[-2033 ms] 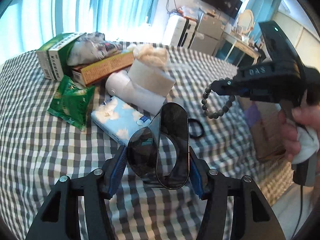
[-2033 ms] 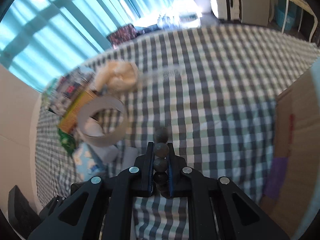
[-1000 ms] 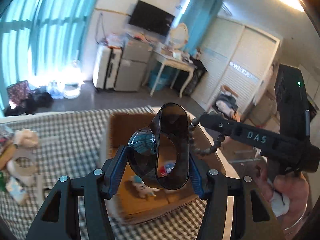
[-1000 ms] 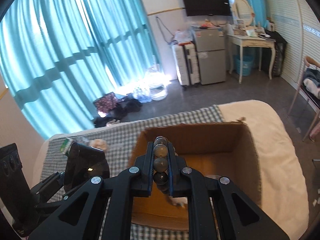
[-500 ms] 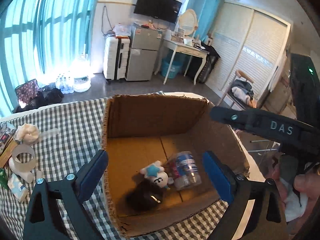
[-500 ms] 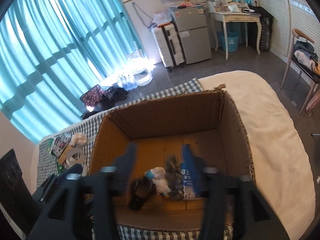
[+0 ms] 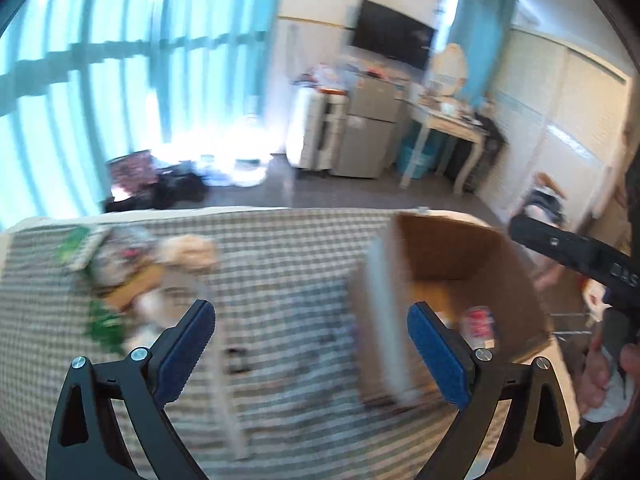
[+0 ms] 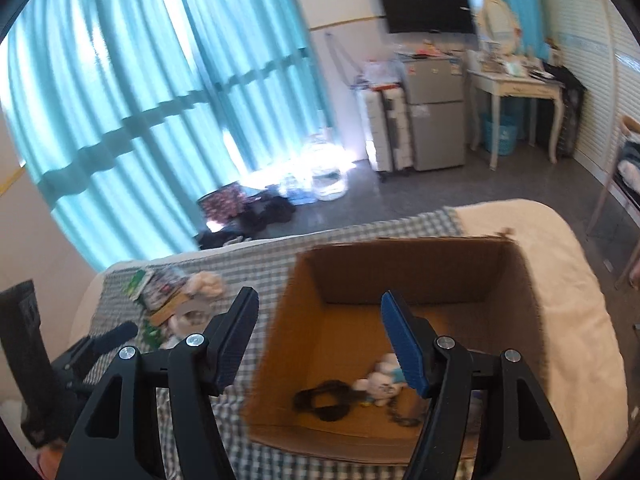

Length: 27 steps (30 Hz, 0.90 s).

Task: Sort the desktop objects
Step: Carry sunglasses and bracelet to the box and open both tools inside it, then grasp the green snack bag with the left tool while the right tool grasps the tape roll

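Fig.: two hand-held claws over a checked cloth, both empty, w/ sorting half done.

Near, right view: right gripper (image 8: 318, 336), jaws apart, nothing betw. the pads; it hangs above the near-left corner of the cardboard box (image 8: 420, 268). Just below and ahead of its right pad, on the box floor: a black sunglasses-like item (image 8: 324, 398), a small plush toy (image 8: 380, 380), a bead bracelet (image 8: 402, 416). These look sorted already.

Near, left view: left gripper (image 7: 310, 340), jaws spread wide, pads touching nothing; view is motion-blurred. Box sits ahead-right of it, its wall just behind the right pad.

Farther, ahead-left of both claws: pile of unsorted objects (image 8: 176, 300) on the cloth (image 8: 256, 264), well apart from the box. Incl. a tape roll (image 8: 194, 312), flat packets and cartons, a pale crumpled wad (image 8: 206, 282).

Handling (est.): tape roll is light, stiff; take it across the ring wall, one pad inside the hole. Packets are light, slick, crushable; pinch a flat edge or short side, moderate squeeze. Wad is soft; grab anywhere, deep bite. Cartons stiff; grip across the narrow faces.

Far: curtains, fridge, TV; not part of the task.
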Each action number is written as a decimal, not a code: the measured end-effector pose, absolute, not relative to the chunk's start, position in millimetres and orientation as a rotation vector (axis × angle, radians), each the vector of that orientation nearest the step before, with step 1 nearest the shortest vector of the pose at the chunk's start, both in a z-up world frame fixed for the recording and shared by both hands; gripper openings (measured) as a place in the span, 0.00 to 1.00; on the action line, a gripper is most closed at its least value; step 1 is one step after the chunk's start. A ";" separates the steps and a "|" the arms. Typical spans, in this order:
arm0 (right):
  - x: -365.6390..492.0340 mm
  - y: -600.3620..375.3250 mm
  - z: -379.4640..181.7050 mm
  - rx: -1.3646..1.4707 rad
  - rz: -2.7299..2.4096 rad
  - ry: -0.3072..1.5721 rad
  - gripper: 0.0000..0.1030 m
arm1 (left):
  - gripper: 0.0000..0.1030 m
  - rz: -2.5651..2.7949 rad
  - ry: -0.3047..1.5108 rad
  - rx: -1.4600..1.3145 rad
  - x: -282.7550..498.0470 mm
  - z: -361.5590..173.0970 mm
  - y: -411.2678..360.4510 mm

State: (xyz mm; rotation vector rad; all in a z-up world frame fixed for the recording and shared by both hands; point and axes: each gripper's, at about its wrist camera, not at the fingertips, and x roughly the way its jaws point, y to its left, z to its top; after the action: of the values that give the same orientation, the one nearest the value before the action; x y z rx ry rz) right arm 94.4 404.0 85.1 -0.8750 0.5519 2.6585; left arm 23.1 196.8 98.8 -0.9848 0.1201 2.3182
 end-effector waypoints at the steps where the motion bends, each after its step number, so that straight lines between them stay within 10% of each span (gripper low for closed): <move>1: 85.1 391.2 85.3 -0.886 2.685 0.552 0.63 | 0.96 2.347 0.122 -0.990 19.3 100.2 180.7; 16: -69.2 233.5 -9.2 -1.177 2.899 0.445 0.61 | 0.98 2.619 0.019 -1.204 -40.5 -5.6 26.0; 20: -100.5 237.2 -51.3 -1.313 2.863 0.422 0.40 | 0.98 2.673 -0.102 -1.255 -58.1 -49.6 30.1; 27: -141.4 235.8 -84.2 -1.347 2.888 0.427 0.54 | 0.99 2.636 -0.067 -1.257 -110.6 -86.7 41.6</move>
State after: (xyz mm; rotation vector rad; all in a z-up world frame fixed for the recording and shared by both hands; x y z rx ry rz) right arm -141.4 235.8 -84.2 -1.3466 0.4273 2.8879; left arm -110.6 41.6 -86.7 -1.2574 -0.0666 2.6355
